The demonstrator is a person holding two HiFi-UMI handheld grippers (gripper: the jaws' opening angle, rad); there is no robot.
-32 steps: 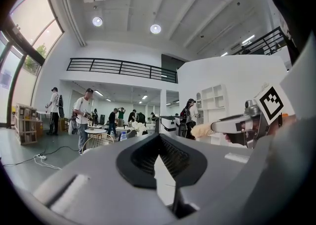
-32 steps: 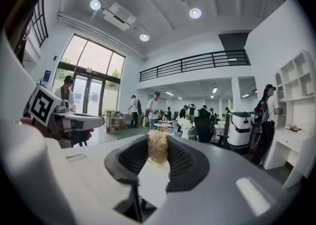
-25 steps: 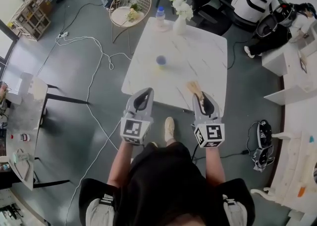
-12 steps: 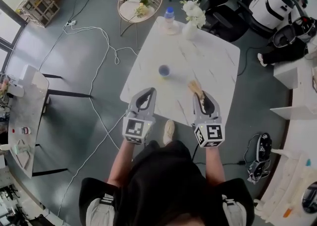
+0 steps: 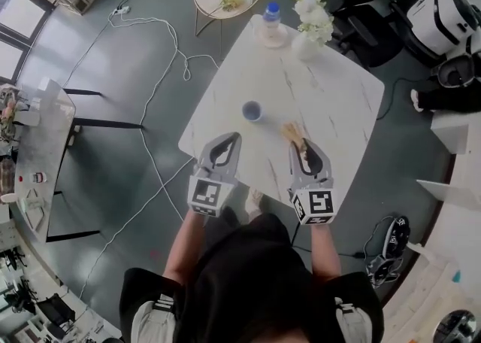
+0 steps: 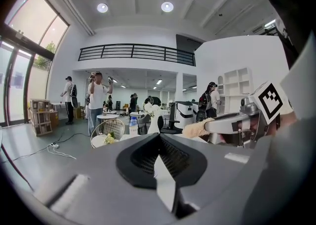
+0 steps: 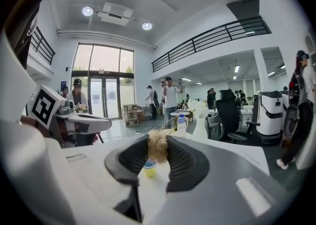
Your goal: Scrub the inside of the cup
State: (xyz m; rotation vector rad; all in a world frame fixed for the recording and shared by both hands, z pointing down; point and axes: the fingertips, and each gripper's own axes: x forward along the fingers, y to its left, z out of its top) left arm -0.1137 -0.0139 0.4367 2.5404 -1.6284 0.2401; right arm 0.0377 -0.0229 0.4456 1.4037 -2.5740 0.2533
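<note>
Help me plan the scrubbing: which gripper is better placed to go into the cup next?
Right. The right gripper is shut on the brush, whose bristles point toward the cup on the table ahead. The left gripper is shut and empty, so it has nothing to scrub with.

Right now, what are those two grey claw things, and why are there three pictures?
A person holds two grey tongs, called grippers, one in each hand. The picture from above comes from a camera on the person's head. The other two come from cameras riding on each gripper. The left gripper is shut and empty. The right gripper pinches a fuzzy tan brush. On the white table stand a small cup, a bottle and a vase of white flowers. The brush is for scrubbing inside the cup.
</note>
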